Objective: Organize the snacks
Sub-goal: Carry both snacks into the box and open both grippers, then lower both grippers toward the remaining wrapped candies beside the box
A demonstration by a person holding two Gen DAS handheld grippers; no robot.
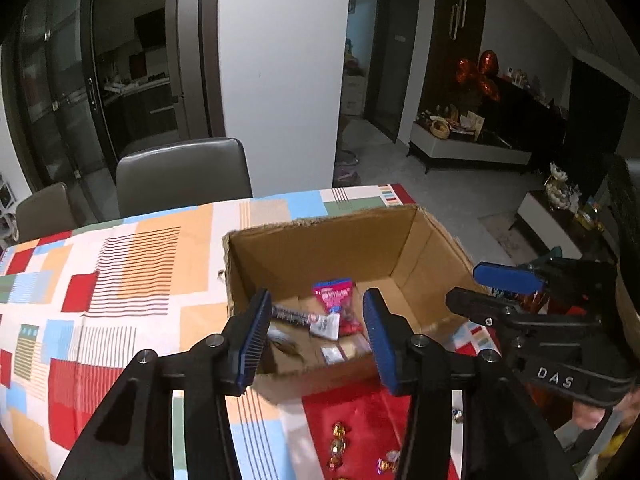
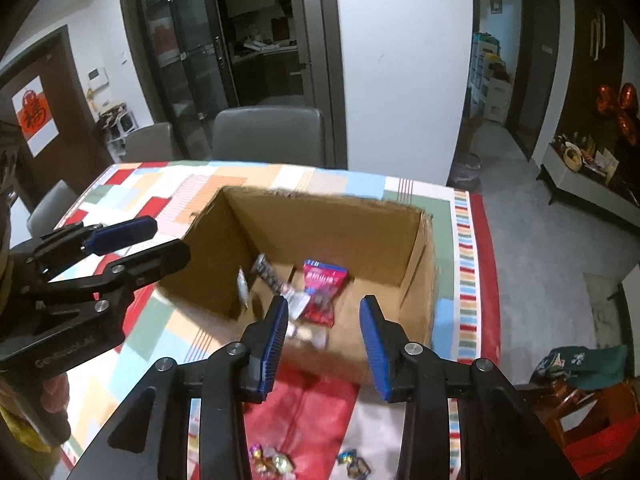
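An open cardboard box [image 1: 320, 248] [image 2: 320, 220] stands on the table. Inside lie a red snack packet [image 1: 338, 300] [image 2: 322, 284], a dark snack bar [image 1: 290, 314] [image 2: 269, 271] and small white packets [image 1: 326, 326]. Wrapped candies [image 1: 338, 440] [image 2: 272, 462] lie on the cloth in front of the box. My left gripper [image 1: 316, 340] is open and empty, over the box's near wall; it also shows in the right wrist view [image 2: 148, 240]. My right gripper [image 2: 324, 340] is open and empty at the box's near edge, seen at the right in the left wrist view [image 1: 480, 284].
The table has a patchwork cloth [image 1: 120, 280] [image 2: 160, 184]. Grey chairs [image 1: 184, 176] [image 2: 268, 132] stand at its far side. The table's right edge [image 2: 488, 280] drops to the floor. A wooden chair [image 2: 580, 408] with green cloth is at the lower right.
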